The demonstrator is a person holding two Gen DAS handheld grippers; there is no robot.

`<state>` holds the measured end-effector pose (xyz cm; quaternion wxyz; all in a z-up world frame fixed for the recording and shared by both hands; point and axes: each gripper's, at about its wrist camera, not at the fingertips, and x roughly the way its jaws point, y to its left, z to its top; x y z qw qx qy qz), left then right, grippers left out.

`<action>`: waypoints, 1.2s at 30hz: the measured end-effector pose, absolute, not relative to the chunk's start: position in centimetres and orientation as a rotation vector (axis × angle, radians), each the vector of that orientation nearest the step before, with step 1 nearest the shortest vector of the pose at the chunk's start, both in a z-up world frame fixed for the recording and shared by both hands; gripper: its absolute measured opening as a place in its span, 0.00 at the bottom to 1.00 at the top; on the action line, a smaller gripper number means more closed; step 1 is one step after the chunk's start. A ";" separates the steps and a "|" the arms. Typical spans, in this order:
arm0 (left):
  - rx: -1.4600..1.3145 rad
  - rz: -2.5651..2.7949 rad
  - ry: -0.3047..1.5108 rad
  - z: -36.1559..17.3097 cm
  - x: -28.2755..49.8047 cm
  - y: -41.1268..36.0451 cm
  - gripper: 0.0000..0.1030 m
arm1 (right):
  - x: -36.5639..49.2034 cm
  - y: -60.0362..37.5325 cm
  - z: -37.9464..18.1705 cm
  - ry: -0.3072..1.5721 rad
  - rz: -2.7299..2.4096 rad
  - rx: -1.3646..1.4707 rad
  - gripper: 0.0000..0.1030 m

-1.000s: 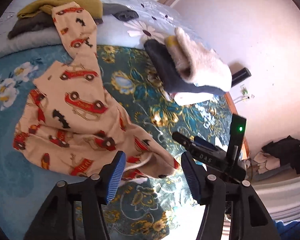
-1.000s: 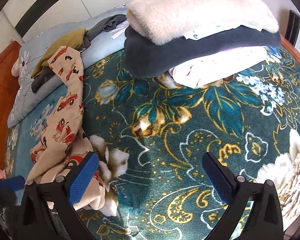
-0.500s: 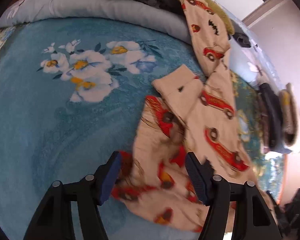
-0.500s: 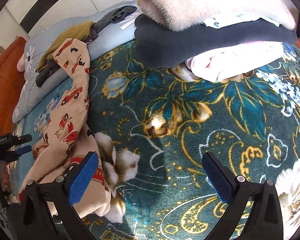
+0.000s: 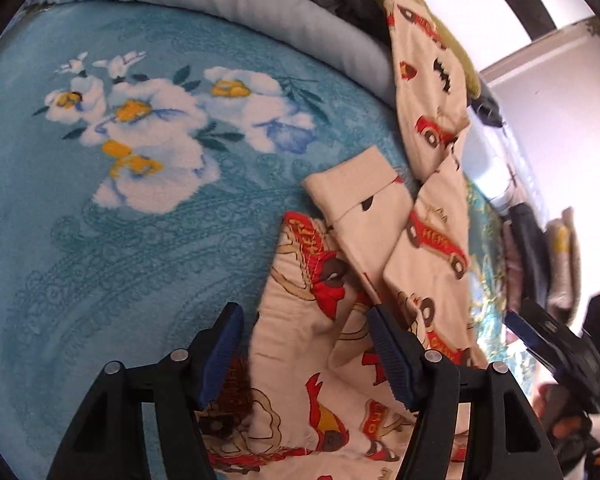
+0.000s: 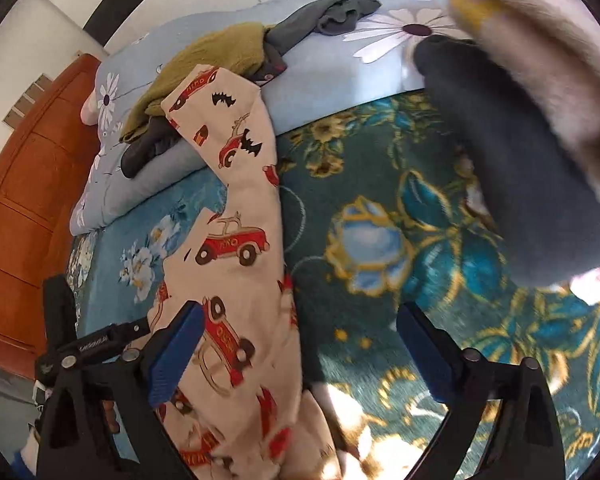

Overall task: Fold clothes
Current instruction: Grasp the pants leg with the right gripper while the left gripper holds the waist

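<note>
Pajamas (image 5: 380, 280) lie crumpled on the bed (image 5: 140, 240), so both empty claws, left gripper (image 5: 304, 344) and right gripper (image 6: 300, 340), the right's jaws just narrowing, hover released over them to grab.

Bed (image 6: 380, 308) w/ floral blankets, teal & light blue. On it: car-print pyjamas (image 5: 432, 236), rolled pale-blue quilt (image 6: 332, 76), stack of folded clothes (image 6: 520, 140) at right.

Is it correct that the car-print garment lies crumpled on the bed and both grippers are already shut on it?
No. The car-print garment does lie crumpled on the bed, but neither gripper grips it: the left gripper and right gripper both stand open, as each wrist view shows.
</note>
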<state>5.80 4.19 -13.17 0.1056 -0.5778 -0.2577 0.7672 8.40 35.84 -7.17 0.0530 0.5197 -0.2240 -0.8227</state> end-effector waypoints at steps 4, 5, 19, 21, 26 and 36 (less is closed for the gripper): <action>-1.689 2.242 -0.786 -12.8 6.2 3.1 0.66 | 3.5 33.5 -9.5 -0.625 -2.447 1.693 0.66; -1.708 2.243 -0.768 -12.9 6.1 3.0 0.66 | 2.5 33.1 -10.0 -0.621 -2.436 1.717 0.65; -1.815 2.208 -0.680 -13.8 6.5 2.8 0.19 | -1.5 31.1 -12.5 -0.729 -2.395 1.820 0.13; -1.822 2.211 -0.716 -13.8 6.8 2.7 0.19 | -1.2 30.8 -12.2 -0.743 -2.397 1.809 0.08; -1.793 2.236 -0.721 -12.2 8.0 2.0 0.09 | 0.5 30.7 -10.3 -0.771 -2.420 1.729 0.03; -1.687 2.437 -0.777 -7.5 12.8 -3.1 0.08 | 8.5 36.1 -5.1 -0.965 -2.542 1.507 0.03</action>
